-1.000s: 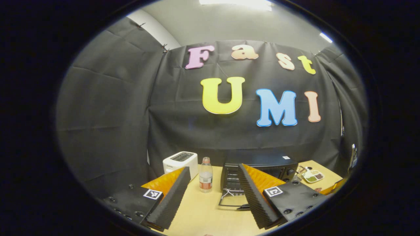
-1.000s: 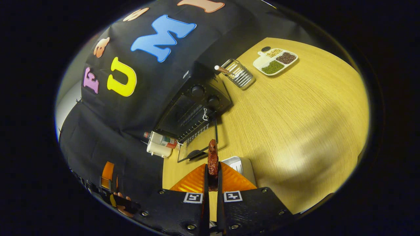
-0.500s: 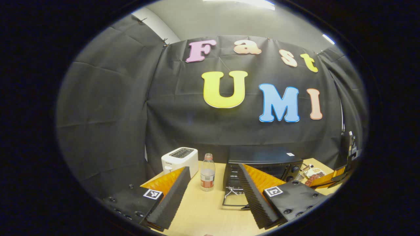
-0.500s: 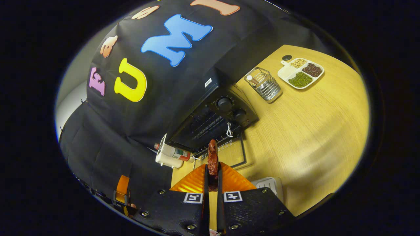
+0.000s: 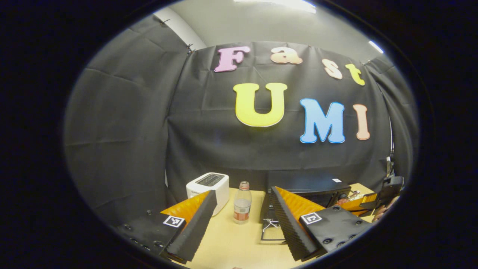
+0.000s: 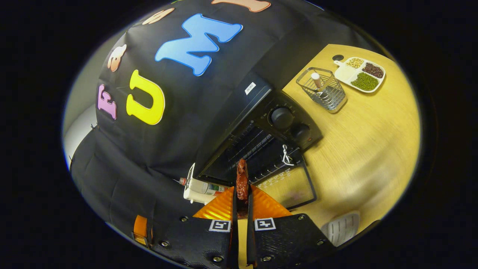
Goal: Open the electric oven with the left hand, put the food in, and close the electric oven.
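So the oven (image 6: 261,127) sits at the back of the table (image 6: 373,142) with its door (image 6: 287,185) already dropped flat, wire rack visible inside. The right gripper (image 6: 242,194) is pinched tight on the food (image 6: 242,179), a thin dark reddish strip that looks like a bit of meat or jerky, standing up out of the closed fingers and lined up with the oven mouth, hanging over the door's near edge. The left gripper (image 5: 242,228) is spread wide with nothing in it, hovering low over the table in front of the bottle (image 5: 242,203) and toaster (image 5: 209,185), oven just to its right. My guess on handling: the strip is light and it's holding itself upright, so it's fairly stiff, but it's thin and probably a bit greasy, so it could slip or twist if the grip loosens early. It's held by the lower end, which seems right, since the free end can go onto the rack first. I'd keep the squeeze on until it's lying on the wires, and watch that it doesn't drop through the gaps. The door looks light and hinged at the bottom, so grabbing or nudging its front edge should swing it shut after. Wire basket (image 6: 323,89) and snack tray (image 6: 360,71) are well off to the side, no bother.
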Demonstrator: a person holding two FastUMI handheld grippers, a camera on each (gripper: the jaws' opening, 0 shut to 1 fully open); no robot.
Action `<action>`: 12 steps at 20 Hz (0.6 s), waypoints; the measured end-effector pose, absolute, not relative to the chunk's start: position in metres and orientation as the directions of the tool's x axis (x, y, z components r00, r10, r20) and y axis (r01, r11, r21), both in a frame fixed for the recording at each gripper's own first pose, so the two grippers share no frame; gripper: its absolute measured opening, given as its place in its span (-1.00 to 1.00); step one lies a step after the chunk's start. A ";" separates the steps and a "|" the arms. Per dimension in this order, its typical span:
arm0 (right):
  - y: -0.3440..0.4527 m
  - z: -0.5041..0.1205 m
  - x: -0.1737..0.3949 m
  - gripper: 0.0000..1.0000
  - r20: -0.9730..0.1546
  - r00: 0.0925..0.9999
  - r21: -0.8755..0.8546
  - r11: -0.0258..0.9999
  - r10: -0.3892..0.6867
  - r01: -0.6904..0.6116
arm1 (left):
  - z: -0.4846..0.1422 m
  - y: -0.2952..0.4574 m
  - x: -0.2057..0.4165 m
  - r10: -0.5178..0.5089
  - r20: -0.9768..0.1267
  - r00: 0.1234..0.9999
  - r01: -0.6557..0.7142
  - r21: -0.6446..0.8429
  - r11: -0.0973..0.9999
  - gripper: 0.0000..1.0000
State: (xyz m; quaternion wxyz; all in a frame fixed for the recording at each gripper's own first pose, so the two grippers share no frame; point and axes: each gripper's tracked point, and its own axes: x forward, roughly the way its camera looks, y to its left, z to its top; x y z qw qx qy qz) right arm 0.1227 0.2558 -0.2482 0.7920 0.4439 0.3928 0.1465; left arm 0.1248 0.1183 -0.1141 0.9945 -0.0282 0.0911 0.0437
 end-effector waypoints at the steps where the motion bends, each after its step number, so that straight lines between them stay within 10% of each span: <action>1: 0.260 -0.251 0.129 -0.82 -0.492 0.655 0.817 0.564 0.573 0.120 | -0.115 0.122 0.125 0.083 -0.188 0.979 -0.093 -0.048 0.994 1.00; 12: 0.317 -0.282 0.185 -0.82 -0.442 0.718 0.840 0.529 0.538 0.122 | -0.119 0.152 0.139 0.097 -0.206 0.974 -0.108 -0.045 0.993 1.00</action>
